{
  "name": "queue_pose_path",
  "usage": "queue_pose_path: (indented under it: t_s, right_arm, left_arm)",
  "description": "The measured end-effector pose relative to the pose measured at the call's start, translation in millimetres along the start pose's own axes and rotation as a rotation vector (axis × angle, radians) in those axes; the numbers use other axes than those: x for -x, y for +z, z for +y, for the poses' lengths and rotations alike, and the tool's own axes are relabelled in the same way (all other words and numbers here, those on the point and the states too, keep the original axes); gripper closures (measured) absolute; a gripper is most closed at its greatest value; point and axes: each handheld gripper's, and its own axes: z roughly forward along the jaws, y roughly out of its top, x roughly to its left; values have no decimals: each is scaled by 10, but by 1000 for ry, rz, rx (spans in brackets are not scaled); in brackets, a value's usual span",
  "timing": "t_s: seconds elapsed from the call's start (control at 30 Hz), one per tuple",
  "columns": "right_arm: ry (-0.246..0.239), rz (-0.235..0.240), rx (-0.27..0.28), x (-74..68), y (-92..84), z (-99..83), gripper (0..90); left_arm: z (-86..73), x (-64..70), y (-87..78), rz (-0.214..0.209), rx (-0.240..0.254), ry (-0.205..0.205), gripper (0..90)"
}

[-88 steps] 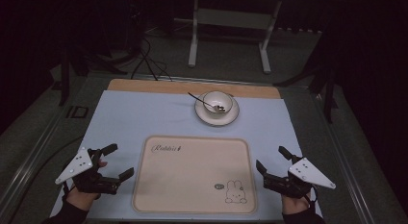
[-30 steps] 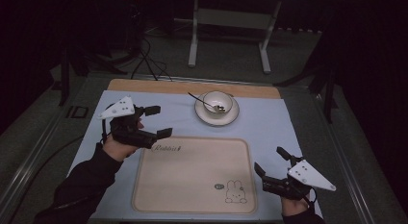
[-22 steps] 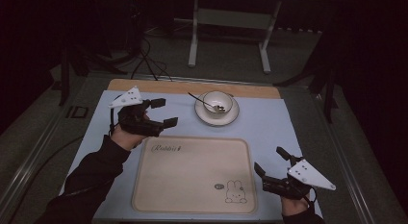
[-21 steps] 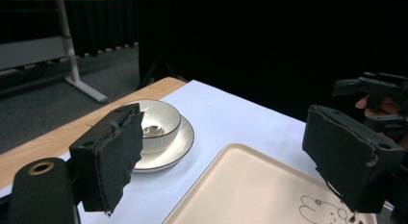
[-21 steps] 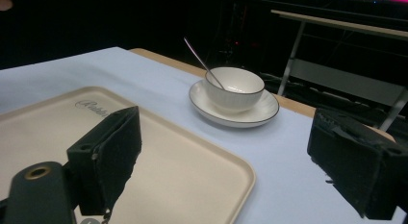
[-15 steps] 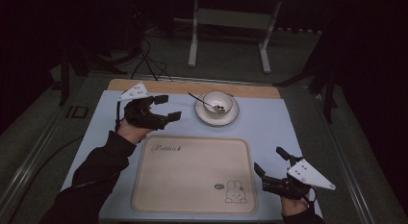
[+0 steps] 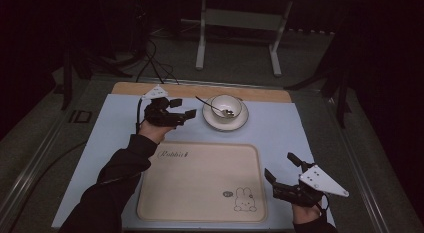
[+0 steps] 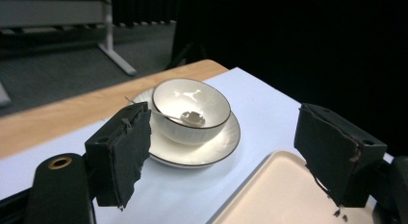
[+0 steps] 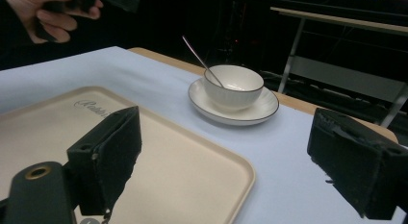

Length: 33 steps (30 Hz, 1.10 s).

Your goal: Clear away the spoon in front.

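Bowl (image 7: 225,106): sat on saucer (image 7: 241,123) near desk's far edge; spoon (image 7: 210,104) inside.
Handling: likely ceramic, stiff, slick, breakable; best taken at rim.
Left hand-held gripper (image 7: 181,108): beside bowl, jaws just narrowing, nothing between.
Right hand-held gripper (image 7: 283,170): open, empty, near right corner.

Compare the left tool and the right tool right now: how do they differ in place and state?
The left tool is up beside the saucer, aimed at the bowl; the right tool sits near the tray corner. The left's jaws have just been closing, with nothing between them. Both are open and empty.
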Motion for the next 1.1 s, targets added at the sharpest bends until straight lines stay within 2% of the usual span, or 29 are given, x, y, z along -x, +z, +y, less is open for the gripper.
queue_pose_path:
  t_s: [0.03, 0.07, 0.13, 0.23, 0.47, 0.63, 0.83, 0.87, 0.93, 1.07, 1.1]
  right_arm:
    - [-1, 0, 0, -1, -1, 1, 117]
    - [0, -1, 1, -1, -2, 1, 118]
    - [0, -2, 0, 2, -2, 0, 118]
    - [0, -2, 0, 1, -4, 0, 118]
    - [-4, -3, -3, -5, -6, 0, 118]
    - [-4, -5, -4, -3, -5, -1, 120]
    - [-3, -5, -2, -3, -10, -1, 127]
    - [-2, -4, -2, 0, -12, -1, 127]
    - [2, 0, 1, 6, -17, -2, 127]
    - [1, 7, 1, 3, -18, -1, 127]
    - [1, 7, 1, 3, -18, -1, 127]
  left_arm:
    - [-19, -9, 31, 16, -6, 0, 214]
    - [-38, -26, 64, 8, -13, -13, 214]
    - [-79, -55, 129, 30, -23, -29, 218]
    - [-130, -105, 199, 41, -17, -76, 230]
    - [-193, -164, 365, 82, -28, -128, 266]
    - [-216, -201, 500, 105, -32, -189, 281]
    - [-225, -205, 642, 145, -52, -217, 302]
    - [-225, -204, 665, 149, -46, -230, 304]
    - [-221, -201, 703, 155, -45, -231, 316]
    - [-220, -236, 767, 174, -16, -277, 333]
    - [-220, -236, 767, 174, -16, -277, 338]
